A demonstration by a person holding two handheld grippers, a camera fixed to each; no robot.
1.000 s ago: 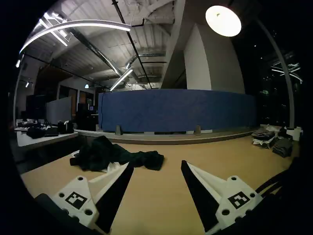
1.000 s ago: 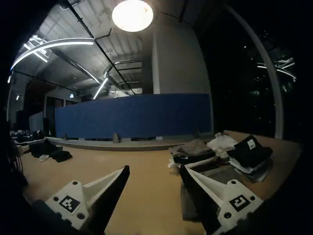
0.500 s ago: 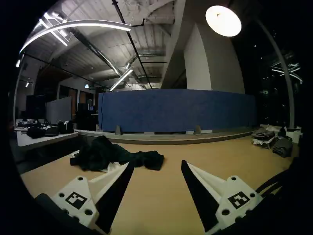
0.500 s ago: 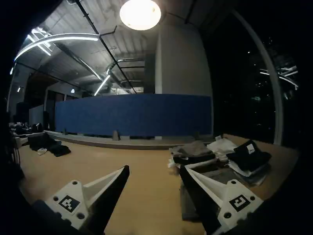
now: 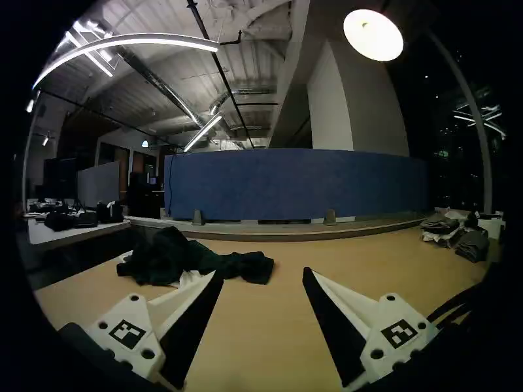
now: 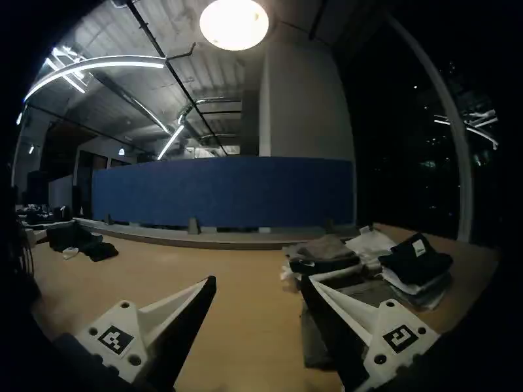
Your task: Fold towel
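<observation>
Pointing the left claw, gaping wide and gripping nothing, low over the wooden bench, with the dark crumpled towel lying ahead beyond its left finger; holding the right claw just as wide and empty, folded cloths sitting stacked by its right finger.

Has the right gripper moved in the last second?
Yes, slightly: the right gripper turned left; the ceiling lamp sits further right in its view.
</observation>
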